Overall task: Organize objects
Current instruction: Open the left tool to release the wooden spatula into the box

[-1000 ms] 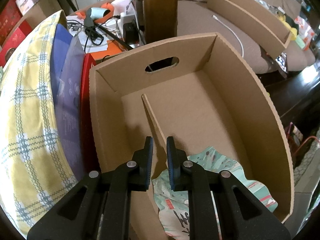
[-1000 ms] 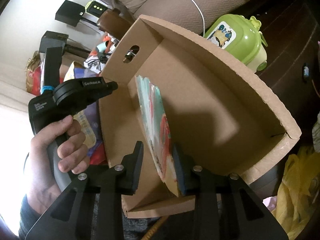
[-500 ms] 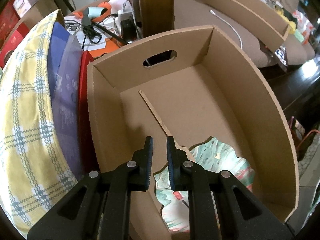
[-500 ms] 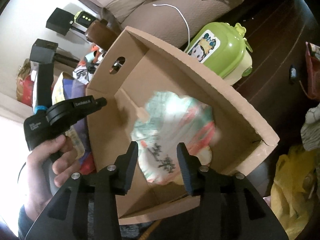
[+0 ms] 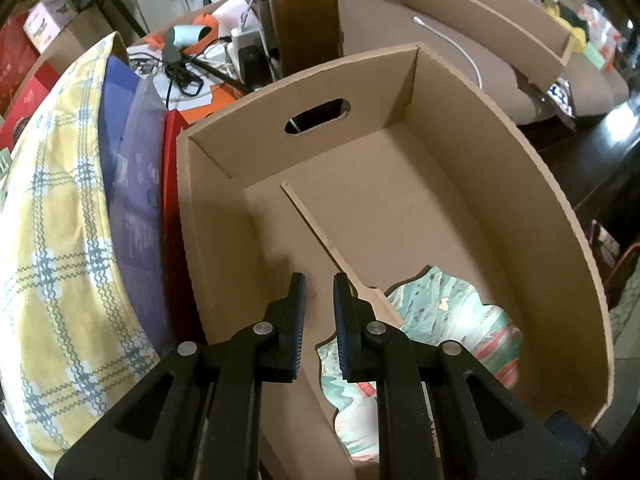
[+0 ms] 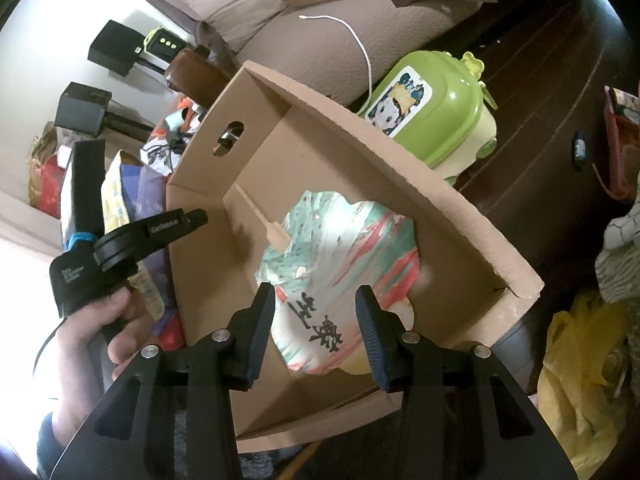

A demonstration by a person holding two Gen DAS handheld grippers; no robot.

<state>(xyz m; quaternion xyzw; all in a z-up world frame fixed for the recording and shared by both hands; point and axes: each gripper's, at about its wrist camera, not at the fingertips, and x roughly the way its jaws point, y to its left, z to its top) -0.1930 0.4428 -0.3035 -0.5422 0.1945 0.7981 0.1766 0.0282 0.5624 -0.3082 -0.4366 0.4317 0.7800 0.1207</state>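
Left of the left gripper's [image 5: 318,292] jaws a yellow plaid cushion [image 5: 60,240] leans against the outside of the cardboard box [image 5: 560,240]. Ahead of those jaws stretches the bare box floor with a thin cardboard divider [image 5: 316,232] running away from them. Just to their right the decorated fan [image 5: 452,328] lies flat on the box floor, patterned face up. So one item looks put away; the green lunch box [image 6: 432,116], outside the box beyond its far wall in the right wrist view, may be among what is left.

The left gripper's jaws stand only narrowly apart with nothing visible between them, pointing steeply down over the near left part of the box. A hand [image 6: 100,328] holds that gripper's handle, left of the right gripper's [image 6: 316,316] jaws. The right gripper's jaws stand moderately apart and empty, tilted down above the fan, clear of it.
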